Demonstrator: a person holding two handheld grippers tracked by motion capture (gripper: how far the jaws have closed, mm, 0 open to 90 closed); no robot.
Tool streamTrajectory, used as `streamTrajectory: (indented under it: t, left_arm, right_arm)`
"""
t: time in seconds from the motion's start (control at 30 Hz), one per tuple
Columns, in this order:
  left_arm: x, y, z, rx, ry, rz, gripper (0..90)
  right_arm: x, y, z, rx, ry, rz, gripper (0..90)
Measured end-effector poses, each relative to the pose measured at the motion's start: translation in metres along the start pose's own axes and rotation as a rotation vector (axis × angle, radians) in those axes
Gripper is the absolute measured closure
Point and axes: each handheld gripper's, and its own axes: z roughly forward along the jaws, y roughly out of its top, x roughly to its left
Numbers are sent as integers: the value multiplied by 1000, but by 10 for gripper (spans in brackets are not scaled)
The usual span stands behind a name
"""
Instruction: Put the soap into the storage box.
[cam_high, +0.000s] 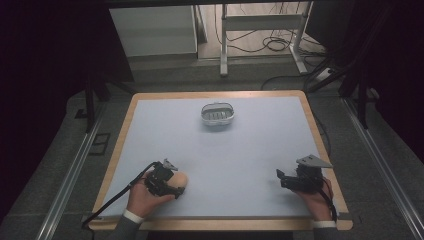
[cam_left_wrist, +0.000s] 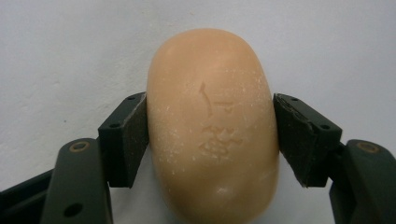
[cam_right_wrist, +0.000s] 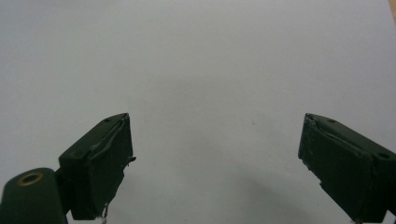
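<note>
Soap bar (cam_left_wrist: 212, 126): peach, oval, stamped with worn characters legible in the left gripper view; near counter (cam_high: 260, 150) front-left corner, clamped by left tongs (cam_high: 172, 182). Right tongs (cam_high: 281, 178): spread wide, empty, front-right. Soap dish (cam_high: 218, 114): white, by far edge.

Wide open mat (cam_high: 250, 155) through the middle here, nothing lying between the two hands. The one thing standing on it is the small white basket (cam_high: 217, 114) up near the far edge, well apart from both grippers, with bare surface on either side of it. Near the front left, the left gripper (cam_left_wrist: 211, 133) has its jaws pressed on both flanks of the tan soap bar (cam_left_wrist: 212, 126), so no gap remains there. Over at front right, the right gripper (cam_right_wrist: 215, 154) sits with jaws spread wide, bare mat between and ahead of them.
</note>
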Motion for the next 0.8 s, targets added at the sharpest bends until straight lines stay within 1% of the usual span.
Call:
streamTrajectory:
  t: [0.07, 0.17, 0.27, 0.33, 0.37, 0.57, 0.63, 0.67, 0.8]
  left_arm:
    - [2, 1, -1, -3, 2, 3, 310]
    - [6, 2, -4, -14, -8, 7, 312]
    - [8, 4, -8, -30, -8, 9, 314]
    - [10, 6, -12, -35, -13, 21, 315]
    - [12, 8, -15, -46, -23, 21, 315]
    - [17, 17, -21, -55, -32, 42, 316]
    - [18, 18, -22, -62, -32, 40, 316]
    - [19, 20, -23, -65, -40, 44, 316]
    - [19, 24, -24, -66, -47, 56, 317]
  right_arm:
    - [0, 0, 0, 0, -2, 0, 98]
    - [-1, 0, 0, 1, -2, 3, 98]
    - [-1, -1, 0, 1, -3, 3, 98]
    - [-1, -1, 0, 2, -3, 4, 98]
    - [-1, -1, 0, 2, -4, 4, 98]
    - [-1, -1, 2, 8, -4, 4, 98]
    - [-1, -1, 2, 9, -5, 4, 98]
    - [-1, -1, 2, 8, -7, 6, 98]
    - [-2, -2, 1, 9, -12, 13, 98]
